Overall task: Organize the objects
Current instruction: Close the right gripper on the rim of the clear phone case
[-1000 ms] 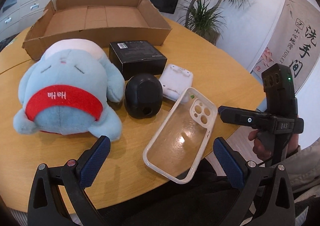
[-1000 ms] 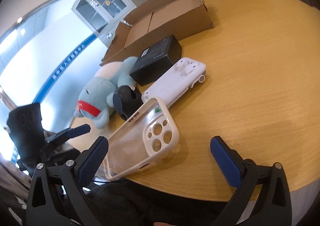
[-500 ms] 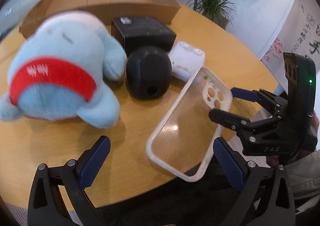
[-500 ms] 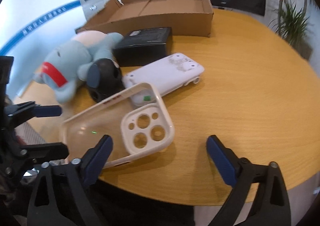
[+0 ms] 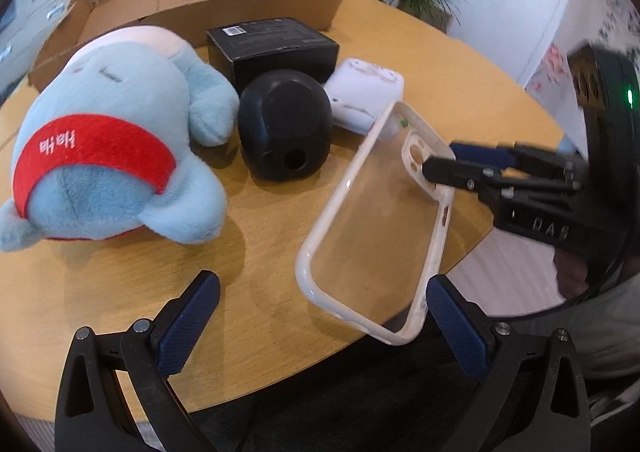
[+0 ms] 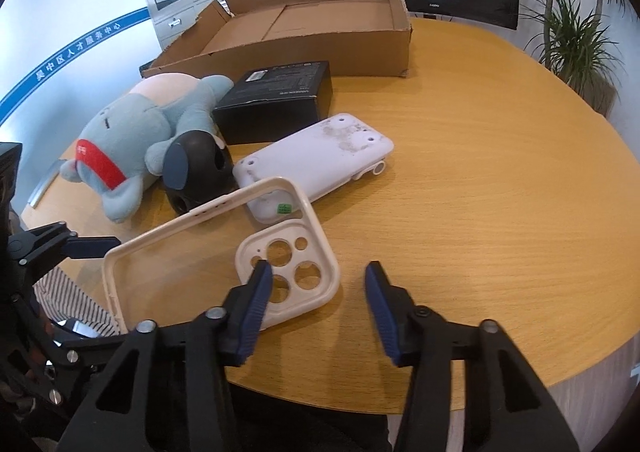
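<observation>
The right gripper (image 6: 316,280) has been closing around the camera corner of the phone case (image 6: 224,244) but isn't pinching yet; next, squeeze and carry it to the box (image 6: 320,24).

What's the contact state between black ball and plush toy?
Touching. Left wrist view: the plush toy's arm presses against the black ball, no gap between them.
</observation>
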